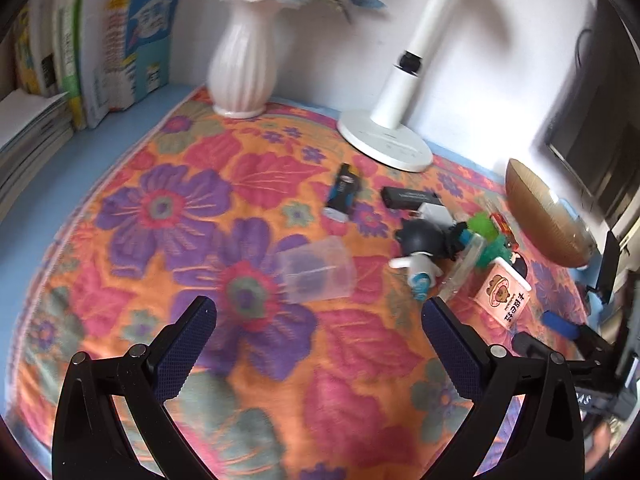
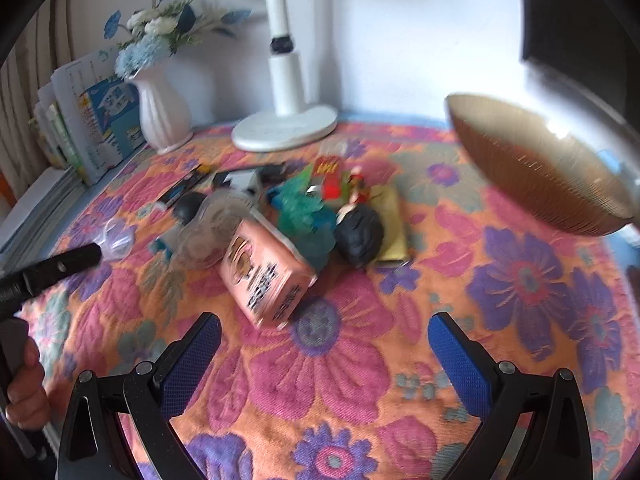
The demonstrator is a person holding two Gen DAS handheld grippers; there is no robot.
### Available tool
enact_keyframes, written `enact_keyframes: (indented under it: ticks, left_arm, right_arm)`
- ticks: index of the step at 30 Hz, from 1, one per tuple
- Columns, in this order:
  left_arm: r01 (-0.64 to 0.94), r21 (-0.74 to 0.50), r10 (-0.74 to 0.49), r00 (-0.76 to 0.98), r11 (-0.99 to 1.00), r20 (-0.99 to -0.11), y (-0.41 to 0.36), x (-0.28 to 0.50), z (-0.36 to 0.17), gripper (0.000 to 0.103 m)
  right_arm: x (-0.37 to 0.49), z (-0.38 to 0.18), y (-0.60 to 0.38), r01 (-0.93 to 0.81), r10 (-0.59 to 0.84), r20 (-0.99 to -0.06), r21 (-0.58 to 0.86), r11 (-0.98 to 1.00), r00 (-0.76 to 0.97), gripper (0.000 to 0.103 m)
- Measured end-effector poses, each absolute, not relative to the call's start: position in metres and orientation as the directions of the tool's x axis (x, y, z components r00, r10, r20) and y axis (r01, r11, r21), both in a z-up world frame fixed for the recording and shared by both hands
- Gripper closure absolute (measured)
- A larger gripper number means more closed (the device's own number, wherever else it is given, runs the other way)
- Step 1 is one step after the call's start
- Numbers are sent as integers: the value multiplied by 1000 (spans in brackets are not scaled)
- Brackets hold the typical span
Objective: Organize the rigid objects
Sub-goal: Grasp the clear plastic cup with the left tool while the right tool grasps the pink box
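Note:
A clutter of small rigid items lies on a floral cloth. In the left wrist view a clear plastic cup [image 1: 318, 274] lies on its side just ahead of my open left gripper [image 1: 320, 316]. To its right are a dark toy figure [image 1: 420, 240], a pink carton [image 1: 505, 294], a green toy [image 1: 486, 236], a blue-black packet [image 1: 342, 192] and a black bar [image 1: 412, 197]. In the right wrist view my right gripper [image 2: 324, 332] stands open, empty, just short of the pink carton [image 2: 266, 276]. Behind it sit a teal toy [image 2: 308, 216], a dark lump [image 2: 358, 234] and a yellow pad [image 2: 390, 220].
A brown bowl [image 2: 536, 172] stands at the right, also in the left view as the bowl [image 1: 544, 216]. A white lamp base [image 1: 386, 140], a white vase [image 1: 242, 68] with flowers and upright books [image 1: 120, 48] line the back wall. A hand [image 2: 24, 392] holds the other gripper's handle at left.

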State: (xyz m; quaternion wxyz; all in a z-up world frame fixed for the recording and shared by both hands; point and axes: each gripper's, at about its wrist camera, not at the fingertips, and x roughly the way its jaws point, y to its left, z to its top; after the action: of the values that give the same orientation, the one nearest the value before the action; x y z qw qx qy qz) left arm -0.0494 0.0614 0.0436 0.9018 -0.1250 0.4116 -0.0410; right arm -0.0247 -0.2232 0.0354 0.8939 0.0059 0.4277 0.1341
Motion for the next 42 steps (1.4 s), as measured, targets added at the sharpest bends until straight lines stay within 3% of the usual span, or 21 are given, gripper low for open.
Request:
enact_keyframes:
  ticks: [5,10,13,15,19,21,22,23,27,35,39,42]
  left_arm:
    - [64,-144,-151,636,988,-757,65,-41,55,2]
    - [302,20,-170,591,953,-789,40,-12,52,3]
    - [379,29,-199,547,925,-813,36,1,42,18]
    - [398,19,-208,521,917,-828,36,10,35,36]
    - [411,-16,-237,493,912,-837,38,16,25,56]
    - [409,-22,-243,497,912,-833,38,16,23,56]
    - [409,-22,-245,501,912,-830,39,14,23,56]
    - [408,-24,-248,506,913,-826,38,12,24,56]
    - [382,-46,-258,525,923,-811,38,1,31,56]
    - [367,-108,-299,517,924,-802,19,-26,39,56]
    - [376,-90,-284,502,922,-817,3,-37,30,56]
    - [374,-96,-285,493,923,-822,0,-42,26,56]
  right_arm:
    - [-17,32,-237,-275,359,-785,248,929,504,0]
    - [-13,48,-233,-360,374,-792,210,909,483,0]
    - [-13,56,-215,-436,353,-808,134,890,471,0]
    - [-12,57,-199,-481,312,-812,45,876,493,2]
    - [-18,52,-173,-521,198,-794,-169,836,574,27]
    - [-21,48,-165,-529,164,-780,-239,814,604,36]
    - [-20,45,-163,-527,145,-778,-263,809,611,48]
    - [-19,41,-162,-524,132,-782,-272,807,609,55]
    - [-21,41,-170,-505,163,-781,-215,836,603,57]
    - [-48,52,-215,-372,361,-819,198,907,445,58]
    - [-59,42,-215,-339,386,-826,254,906,411,57]
    - [-64,34,-211,-351,387,-838,254,901,386,47]
